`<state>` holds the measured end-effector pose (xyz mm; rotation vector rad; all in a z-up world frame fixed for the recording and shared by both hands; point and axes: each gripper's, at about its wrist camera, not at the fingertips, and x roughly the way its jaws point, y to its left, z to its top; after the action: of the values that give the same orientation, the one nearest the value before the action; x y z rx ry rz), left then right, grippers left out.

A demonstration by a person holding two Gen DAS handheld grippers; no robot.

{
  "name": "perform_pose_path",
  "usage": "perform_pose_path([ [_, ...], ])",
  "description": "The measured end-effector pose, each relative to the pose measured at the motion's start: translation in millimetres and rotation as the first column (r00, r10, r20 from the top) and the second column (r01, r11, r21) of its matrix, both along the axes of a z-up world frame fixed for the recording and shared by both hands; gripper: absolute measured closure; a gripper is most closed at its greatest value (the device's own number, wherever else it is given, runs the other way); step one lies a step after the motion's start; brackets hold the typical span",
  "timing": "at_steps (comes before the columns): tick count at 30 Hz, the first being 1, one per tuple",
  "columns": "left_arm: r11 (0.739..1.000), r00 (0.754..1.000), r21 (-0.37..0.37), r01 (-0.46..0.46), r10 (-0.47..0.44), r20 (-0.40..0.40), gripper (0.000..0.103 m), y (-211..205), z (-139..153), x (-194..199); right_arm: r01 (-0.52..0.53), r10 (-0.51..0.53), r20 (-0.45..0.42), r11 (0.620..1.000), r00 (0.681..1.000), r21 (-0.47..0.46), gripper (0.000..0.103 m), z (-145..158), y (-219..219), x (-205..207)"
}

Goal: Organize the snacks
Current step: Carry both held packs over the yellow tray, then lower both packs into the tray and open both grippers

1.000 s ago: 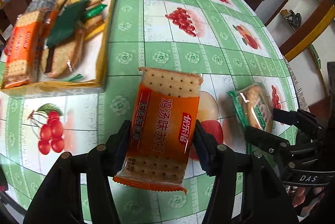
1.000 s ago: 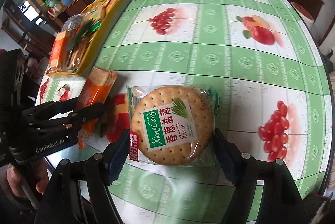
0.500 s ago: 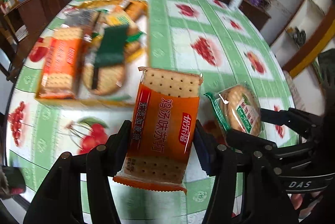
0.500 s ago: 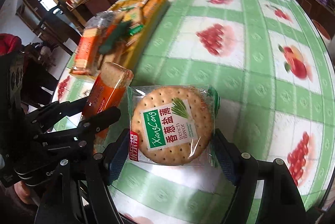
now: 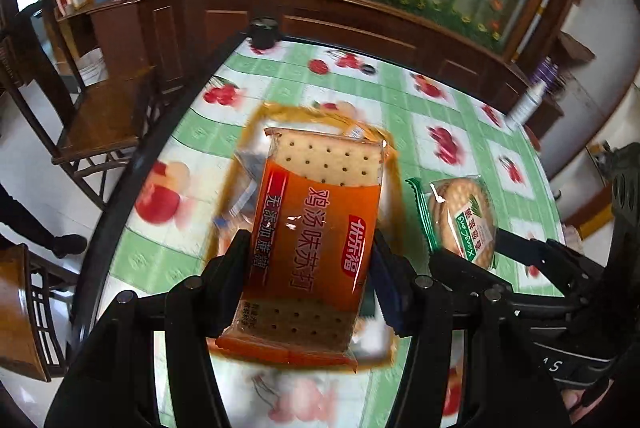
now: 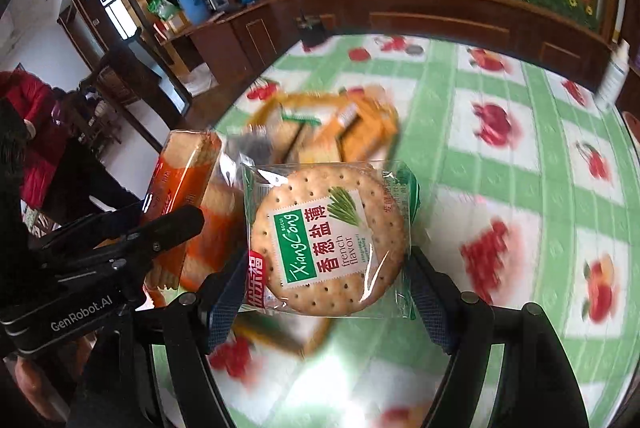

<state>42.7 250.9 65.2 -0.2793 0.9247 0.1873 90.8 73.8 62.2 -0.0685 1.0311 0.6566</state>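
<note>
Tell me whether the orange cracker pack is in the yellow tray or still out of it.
Out. The orange cracker pack is clamped between the left gripper jaws, above the yellow tray.

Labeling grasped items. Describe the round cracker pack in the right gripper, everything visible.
The round cracker pack is a stack of round dotted crackers in clear crinkly film with green end seals and a green-white "XiangCong french flavor" label. The right gripper clamps its two sides, label to camera, in the air above the table, beside the orange cracker pack.

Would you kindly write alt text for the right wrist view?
The right gripper holds a round cracker packet above a green fruit-print table. Left of it, the left gripper holds an orange cracker packet; a blurred yellow snack tray lies beyond.
</note>
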Motion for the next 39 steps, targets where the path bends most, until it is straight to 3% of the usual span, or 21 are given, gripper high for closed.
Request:
perform_pose_path([
  [3,0.999,0.999,-0.012,-0.043,0.043,-0.024,0.047,15.9,-7.1,13.0,0.014,-0.014,-0.011,1.000,1.000,0.013,0.025,-3.4,19.1,22.5],
  [9,0.999,0.998,-0.028,-0.047,0.045,-0.049,0.047,27.4,-19.3,20.2,0.058,-0.058,-0.053,0.998,0.997,-0.004,0.025,-25.9,45.0,64.2],
  [14,0.993,0.997,-0.103,-0.054,0.048,-0.063,0.047,35.0,-23.0,26.8,0.050,-0.051,-0.068,0.998,0.996,-0.024,0.025,-40.2,70.3,84.0],
  [19,0.994,0.997,-0.098,-0.041,0.035,-0.063,0.047,30.6,-21.1,34.0,0.094,-0.090,-0.168,0.996,0.982,0.011,0.021,-58.6,80.4,105.4],
  [27,0.993,0.996,-0.117,-0.018,0.007,-0.094,0.047,12.0,-35.9,49.1,0.116,-0.113,-0.115,0.993,0.987,0.017,0.022,-49.2,57.2,109.1],
  [33,1.000,0.993,0.012,0.015,-0.013,-0.118,0.047,-14.9,-43.4,52.4,0.124,-0.124,-0.098,0.992,0.987,-0.003,0.022,-48.6,34.4,101.0],
  [39,0.999,0.993,0.037,0.021,-0.016,-0.113,0.047,-20.1,-41.3,51.4,0.142,-0.142,-0.105,0.990,0.984,-0.014,0.022,-50.8,19.0,98.5],
])
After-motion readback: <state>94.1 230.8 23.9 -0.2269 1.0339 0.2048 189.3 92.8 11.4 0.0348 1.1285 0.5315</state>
